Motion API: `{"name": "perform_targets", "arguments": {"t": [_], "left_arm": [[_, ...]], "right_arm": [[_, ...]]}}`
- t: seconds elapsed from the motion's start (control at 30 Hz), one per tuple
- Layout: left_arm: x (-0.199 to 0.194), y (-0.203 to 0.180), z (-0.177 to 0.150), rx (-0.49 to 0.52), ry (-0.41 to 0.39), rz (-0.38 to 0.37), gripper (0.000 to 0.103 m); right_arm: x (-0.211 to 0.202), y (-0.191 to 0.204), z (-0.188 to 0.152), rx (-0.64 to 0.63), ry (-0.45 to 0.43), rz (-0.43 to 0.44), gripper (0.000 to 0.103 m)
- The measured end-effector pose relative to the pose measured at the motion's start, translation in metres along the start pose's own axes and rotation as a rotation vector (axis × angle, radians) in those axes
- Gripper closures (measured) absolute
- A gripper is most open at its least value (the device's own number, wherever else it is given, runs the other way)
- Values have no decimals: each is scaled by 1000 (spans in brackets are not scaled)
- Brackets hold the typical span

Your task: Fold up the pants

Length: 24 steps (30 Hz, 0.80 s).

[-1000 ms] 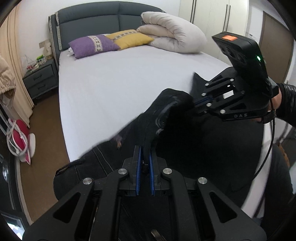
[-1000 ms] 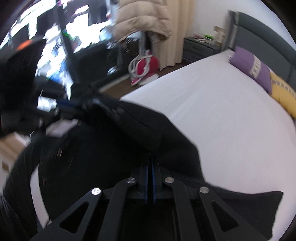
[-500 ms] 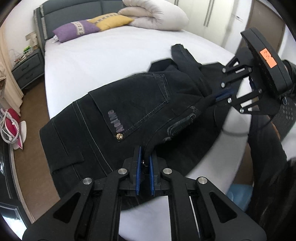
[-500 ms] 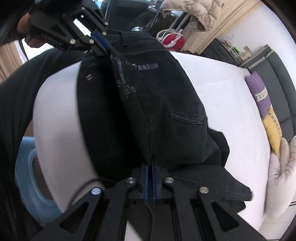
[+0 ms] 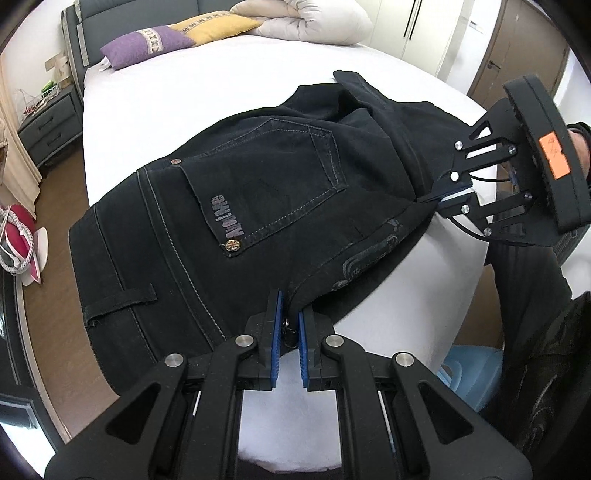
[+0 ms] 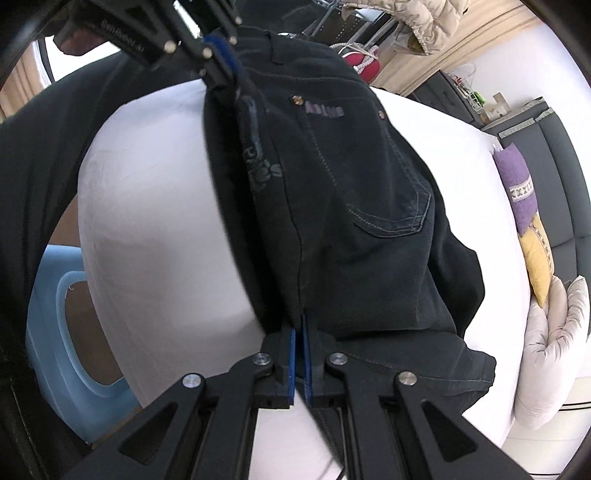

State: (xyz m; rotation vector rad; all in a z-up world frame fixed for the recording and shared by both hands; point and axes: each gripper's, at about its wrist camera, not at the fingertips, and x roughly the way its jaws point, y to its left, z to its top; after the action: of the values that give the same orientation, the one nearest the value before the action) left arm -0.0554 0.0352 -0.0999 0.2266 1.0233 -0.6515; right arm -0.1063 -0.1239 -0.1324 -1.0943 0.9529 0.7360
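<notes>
Black jeans [image 5: 258, 192] lie back-pocket up across the near corner of the white bed [image 5: 184, 85], folded lengthwise. My left gripper [image 5: 290, 317] is shut on the waistband edge at the near side. My right gripper [image 5: 441, 192] is shut on the same folded edge further along, at the right of the left wrist view. In the right wrist view the jeans [image 6: 351, 206] stretch from my right gripper [image 6: 300, 343] up to the left gripper [image 6: 221, 62]. The leg ends are bunched behind the seat.
Purple [image 5: 147, 44] and yellow [image 5: 214, 26] pillows and a rolled duvet [image 5: 306, 22] lie at the head of the bed. A nightstand [image 5: 48, 125] stands on the left. A light blue stool [image 6: 66, 332] stands by the bed's corner.
Both grippers have lowered the jeans from a lifted bunch onto the bed and pulled them flat and taut toward the near corner. Both stay shut on the fabric.
</notes>
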Motion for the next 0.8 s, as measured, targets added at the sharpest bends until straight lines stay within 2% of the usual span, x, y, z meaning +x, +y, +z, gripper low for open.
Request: {"name": "perform_targets", "arguments": {"t": [0.2,0.27,0.43,0.6,0.67,0.8], "left_arm": [[3,11,1,-23,15,-8,96],[9,15,-2,-47,14,-3,92],[13,25,-1,-127,18,-32,90],[5,28,-4,-146,55,-26,85],[-2,29,-4,-157,56,-23,80],[-16,17,0,-140,38,-36,80]], "right_arm": [[3,17,-3,-5,18,-18,98],[7,22,-3,-3,24,-27,98],[14,14,0,74,32,-10,97],[15,14,1,96,40,-25,96],[15,15,2,110,44,-25,96],[14,18,4,119,50,-38,96]]}}
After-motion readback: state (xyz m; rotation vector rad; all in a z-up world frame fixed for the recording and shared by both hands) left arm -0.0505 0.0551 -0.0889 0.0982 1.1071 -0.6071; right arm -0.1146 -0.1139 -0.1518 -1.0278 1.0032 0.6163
